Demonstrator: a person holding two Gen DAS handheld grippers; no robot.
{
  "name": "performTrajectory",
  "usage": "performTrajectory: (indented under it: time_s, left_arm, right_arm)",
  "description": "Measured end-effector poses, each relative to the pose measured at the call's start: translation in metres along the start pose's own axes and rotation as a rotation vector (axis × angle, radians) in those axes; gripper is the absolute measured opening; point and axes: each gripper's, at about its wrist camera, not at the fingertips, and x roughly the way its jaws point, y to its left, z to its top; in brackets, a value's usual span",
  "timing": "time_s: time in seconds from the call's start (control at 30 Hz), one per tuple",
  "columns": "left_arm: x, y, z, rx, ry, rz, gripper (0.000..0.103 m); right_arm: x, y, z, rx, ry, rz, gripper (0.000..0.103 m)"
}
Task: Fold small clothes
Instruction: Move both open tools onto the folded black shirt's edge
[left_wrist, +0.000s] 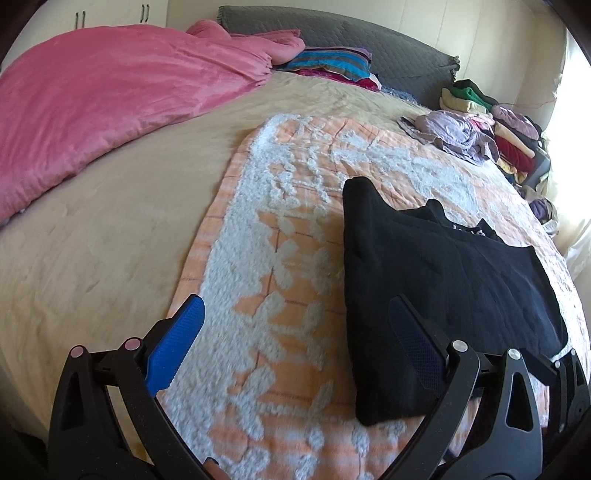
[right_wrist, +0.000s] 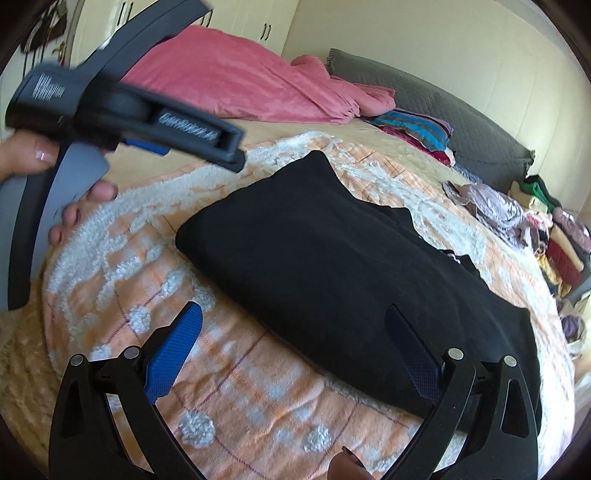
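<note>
A black garment (left_wrist: 424, 273) lies folded into a thick rectangle on the orange-and-white fleecy blanket (left_wrist: 280, 229). Its neckline with a small white label shows at the far right end. My left gripper (left_wrist: 295, 317) hovers open over the blanket, its right blue pad in front of the garment's near left corner. In the right wrist view the same black garment (right_wrist: 332, 251) fills the middle. My right gripper (right_wrist: 291, 325) is open over its near edge, nothing between the pads. A hand (right_wrist: 26, 155) at the upper left holds the left gripper's black housing (right_wrist: 122, 110).
A pink duvet (left_wrist: 103, 96) is heaped at the far left of the beige bed (left_wrist: 92, 258). Striped pillows (left_wrist: 332, 66) lean on the grey headboard (left_wrist: 369, 37). A crumpled lilac garment (left_wrist: 450, 133) and stacked folded clothes (left_wrist: 513, 140) sit at the far right edge.
</note>
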Motion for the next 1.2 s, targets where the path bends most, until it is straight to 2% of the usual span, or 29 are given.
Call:
performTrajectory:
  time_s: [0.1, 0.43, 0.73, 1.1, 1.17, 1.2]
  left_arm:
    - [0.009, -0.003, 0.006, 0.0, 0.011, -0.01, 0.093]
    - [0.041, -0.014, 0.016, -0.007, 0.069, -0.068, 0.093]
    - [0.061, -0.018, 0.02, -0.002, 0.102, -0.075, 0.093]
    - [0.074, -0.017, 0.027, -0.006, 0.122, -0.064, 0.093]
    - [0.077, -0.018, 0.029, -0.002, 0.124, -0.061, 0.093]
    - [0.078, -0.018, 0.029, 0.0, 0.125, -0.061, 0.093]
  right_arm:
    - [0.01, 0.005, 0.0, -0.029, 0.02, -0.029, 0.098]
    - [0.039, 0.008, -0.003, -0.037, 0.062, -0.034, 0.098]
    - [0.054, 0.004, 0.01, -0.047, 0.054, -0.059, 0.098]
    - [0.06, 0.004, 0.02, -0.097, -0.005, -0.143, 0.097]
    - [0.058, 0.002, 0.019, -0.092, -0.026, -0.151, 0.093]
    - [0.057, 0.001, 0.019, -0.086, -0.034, -0.145, 0.083]
